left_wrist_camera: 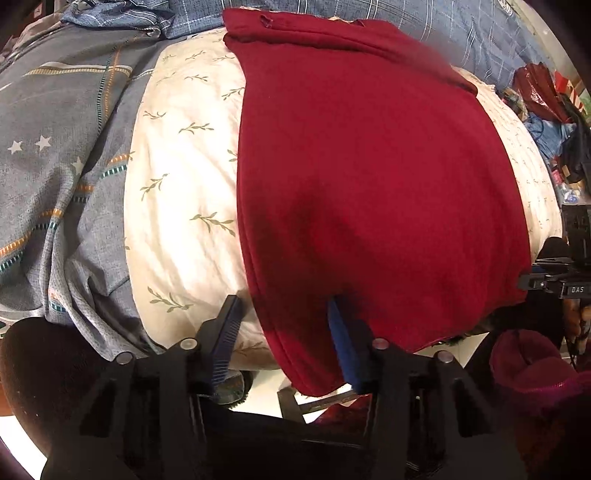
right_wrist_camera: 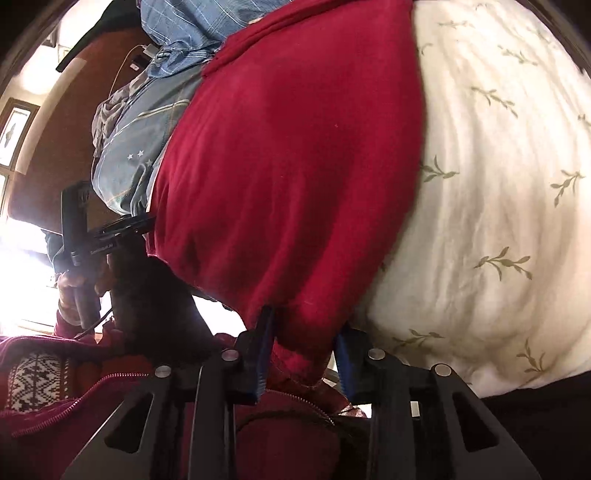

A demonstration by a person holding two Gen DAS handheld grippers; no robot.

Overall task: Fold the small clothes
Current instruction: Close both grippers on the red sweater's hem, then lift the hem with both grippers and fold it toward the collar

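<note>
Nearest the lens in the left wrist view, the left gripper (left_wrist_camera: 286,332) fills the bottom of the frame with its black frame and blue-padded fingers (left_wrist_camera: 227,332). Its fingers stand apart: the left one rests over the cream sheet, the right one is tucked under the hanging hem of the red garment (left_wrist_camera: 369,177), so only that hem's corner lies between them and the pads do not press on it.

Low in the right wrist view, the right gripper (right_wrist_camera: 304,347) has a bunched fold of the same red hem between its two blue pads; both pads touch the cloth and the fabric puckers there, so it is clamped on the garment's edge.

Just behind the grippers, the red garment lies spread flat on the bed, running from the near edge up toward the top of both frames, its far end folded over. Under it is the cream sheet (left_wrist_camera: 184,184) printed with small green sprigs. At the left of the left wrist view lies a grey blanket (left_wrist_camera: 55,166) with stars and stripes, and blue checked cloth (left_wrist_camera: 461,33) sits farthest back.
</note>
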